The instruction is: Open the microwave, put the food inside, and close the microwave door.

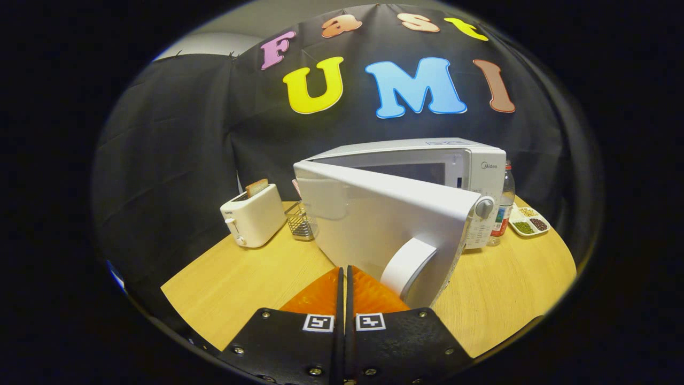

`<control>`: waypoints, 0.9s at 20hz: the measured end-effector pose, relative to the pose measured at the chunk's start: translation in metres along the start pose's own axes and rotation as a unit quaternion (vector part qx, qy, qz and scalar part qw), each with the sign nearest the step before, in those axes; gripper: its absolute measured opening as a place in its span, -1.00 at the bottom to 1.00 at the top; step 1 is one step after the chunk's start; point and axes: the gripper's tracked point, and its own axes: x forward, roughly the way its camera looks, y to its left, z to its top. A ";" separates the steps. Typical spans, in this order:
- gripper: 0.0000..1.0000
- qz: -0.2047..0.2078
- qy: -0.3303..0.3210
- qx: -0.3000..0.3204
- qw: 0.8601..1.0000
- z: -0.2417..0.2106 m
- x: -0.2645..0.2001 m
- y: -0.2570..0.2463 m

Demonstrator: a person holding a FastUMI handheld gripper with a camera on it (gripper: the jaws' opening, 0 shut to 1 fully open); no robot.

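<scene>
Gripper view, and the gripper [343,278] has its two fingers pressed flat together, nothing between them, tips right up against the outer face of the microwave door [385,224]. The door stands swung part-way out from the microwave [459,166], hinged at the far left corner, its curved handle [409,267] just off the fingertips at about two o'clock. Whether the tips actually touch the door panel, I can't tell.

My read on the step: with closed fingers nosing the outside of a half-swung door, this looks like the closing push, the last leg of the task. It could equally be the door just opened. The cavity is hidden behind the door, so whether the food is inside can't be settled from here. If closing is the play, the next move calls for a steady push forward and to the right, following the door's arc until it meets the front by the control knob [484,207].

Now the containers on the counter [235,278]. At ten o'clock from the fingers, a toaster [255,216] with a slice of bread [257,187] standing in its slot. Beside it a small wire basket [300,222], contents unclear. At two o'clock, a bottle [505,206] tucked against the microwave's side, then a divided dish [529,220] holding separate little heaps of what look like grains or beans.
</scene>
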 end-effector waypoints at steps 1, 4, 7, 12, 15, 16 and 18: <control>-0.99 -0.004 -0.001 0.003 1.000 0.002 0.003 -0.006; -0.99 -0.018 -0.003 0.009 1.000 0.008 0.013 -0.022; -0.98 -0.031 -0.006 0.016 0.999 0.014 0.025 -0.036; -0.99 -0.053 -0.014 0.024 0.998 0.029 0.046 -0.057; -0.98 -0.065 -0.015 0.026 0.997 0.035 0.057 -0.069; -0.99 -0.068 -0.016 0.026 0.997 0.038 0.061 -0.073; -0.99 -0.074 -0.016 0.027 0.997 0.043 0.068 -0.079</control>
